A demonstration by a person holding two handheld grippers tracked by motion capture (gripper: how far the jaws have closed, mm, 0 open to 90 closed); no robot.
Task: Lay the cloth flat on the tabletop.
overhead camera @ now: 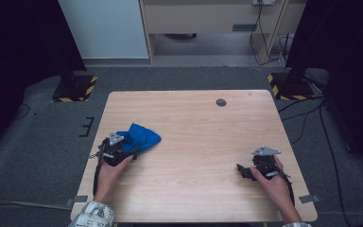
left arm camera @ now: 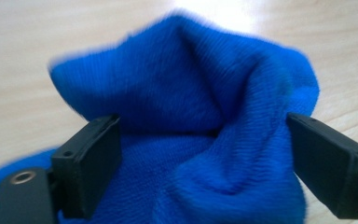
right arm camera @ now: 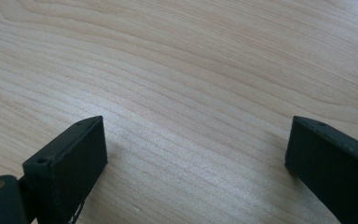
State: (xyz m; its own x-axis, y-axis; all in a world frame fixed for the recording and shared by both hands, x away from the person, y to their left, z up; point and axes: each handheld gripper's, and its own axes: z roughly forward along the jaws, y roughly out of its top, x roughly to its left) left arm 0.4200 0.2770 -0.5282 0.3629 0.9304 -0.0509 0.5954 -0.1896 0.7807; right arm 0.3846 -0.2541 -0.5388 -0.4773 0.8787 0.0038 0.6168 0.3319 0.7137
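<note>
Left gripper (overhead camera: 118,150) at a bunched blue cloth (overhead camera: 139,136) on the wooden table (overhead camera: 208,123).

Cloth heaped near the table's left edge, directly ahead of and between the left jaws, spread wide with fabric (left arm camera: 200,140) bulging in the gap and no pinch visible yet. Far closer to the left hand. Right gripper (overhead camera: 246,171) well apart near the right edge, jaws spread over bare wood (right arm camera: 191,93).
</note>
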